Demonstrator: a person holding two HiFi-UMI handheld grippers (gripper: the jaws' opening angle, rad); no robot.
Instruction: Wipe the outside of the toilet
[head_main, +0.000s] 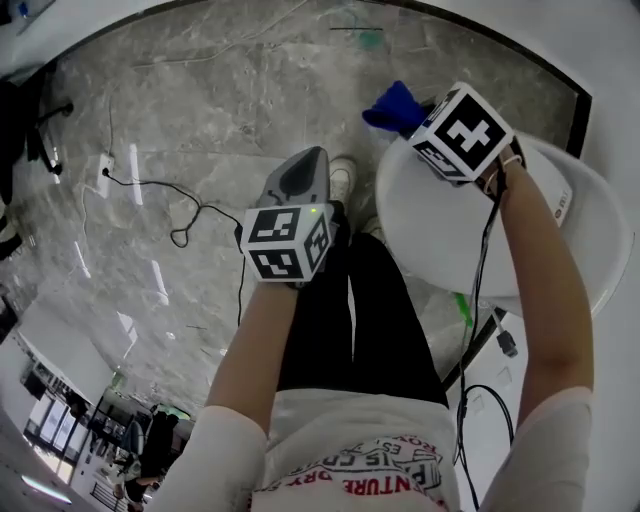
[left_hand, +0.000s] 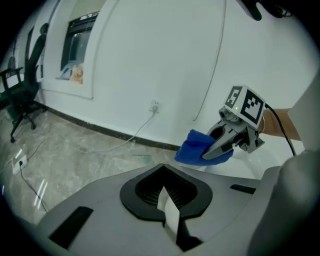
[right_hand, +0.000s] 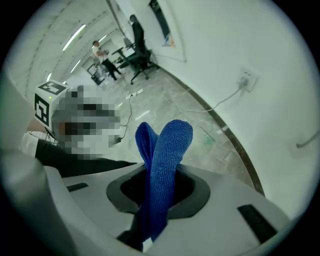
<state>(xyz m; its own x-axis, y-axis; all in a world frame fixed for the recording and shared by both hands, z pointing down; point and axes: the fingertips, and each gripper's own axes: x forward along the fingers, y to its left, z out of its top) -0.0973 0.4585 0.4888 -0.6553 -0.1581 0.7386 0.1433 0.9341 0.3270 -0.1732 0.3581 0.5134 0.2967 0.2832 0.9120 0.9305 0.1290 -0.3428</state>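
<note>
Blue cloth (right_hand: 164, 165) was pinched in our right gripper (left_hand: 217, 146), the white toilet (head_main: 450, 240) just beneath it, while our left gripper (head_main: 305, 168), pressed together and empty, hung farther off.

My jaws squeeze a blue cloth (right_hand: 162, 170). It sticks up, folded over. Past it I see a grey floor (right_hand: 165, 107) and a white wall (right_hand: 240, 40).
</note>
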